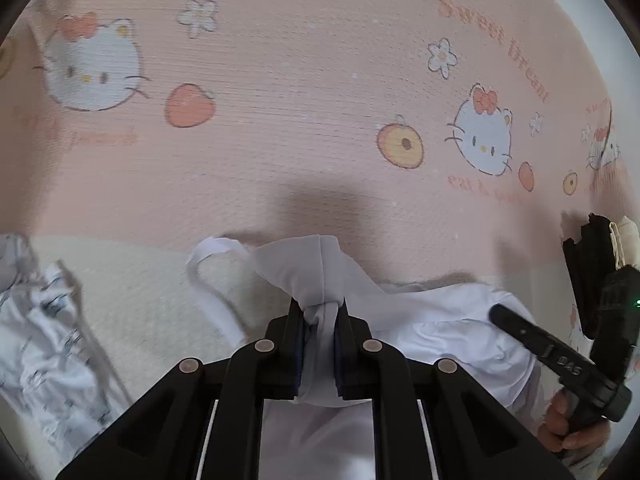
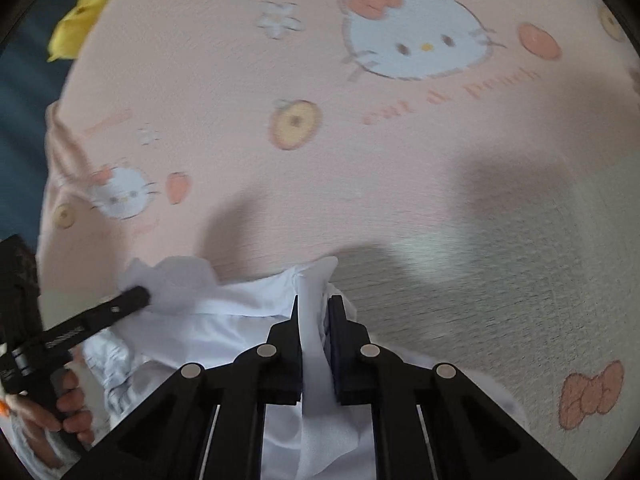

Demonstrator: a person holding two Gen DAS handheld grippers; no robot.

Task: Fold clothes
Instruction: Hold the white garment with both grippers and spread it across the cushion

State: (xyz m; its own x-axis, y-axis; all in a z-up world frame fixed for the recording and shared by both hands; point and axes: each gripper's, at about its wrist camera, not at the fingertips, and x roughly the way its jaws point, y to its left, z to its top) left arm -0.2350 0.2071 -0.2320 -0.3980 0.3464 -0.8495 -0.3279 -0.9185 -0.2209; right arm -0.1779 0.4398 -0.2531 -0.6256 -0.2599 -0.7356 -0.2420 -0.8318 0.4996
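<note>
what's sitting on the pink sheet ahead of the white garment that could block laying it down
Nothing visible. Both the left gripper and right gripper pinch the white garment, and the pink sheet ahead looks bare.

A home bedroom is showing here: a pink cartoon-cat bedsheet (image 1: 320, 80) is covering the bed, laundry (image 1: 48, 340) lying about.

The right gripper (image 2: 314, 308) was clamped on a bunched-up bit of white garment (image 2: 224, 320) over the pink cat-print blanket (image 2: 280, 160), while the left gripper (image 2: 132, 298), held in a hand (image 2: 60, 408), pinched the same cloth's far-left edge.
</note>
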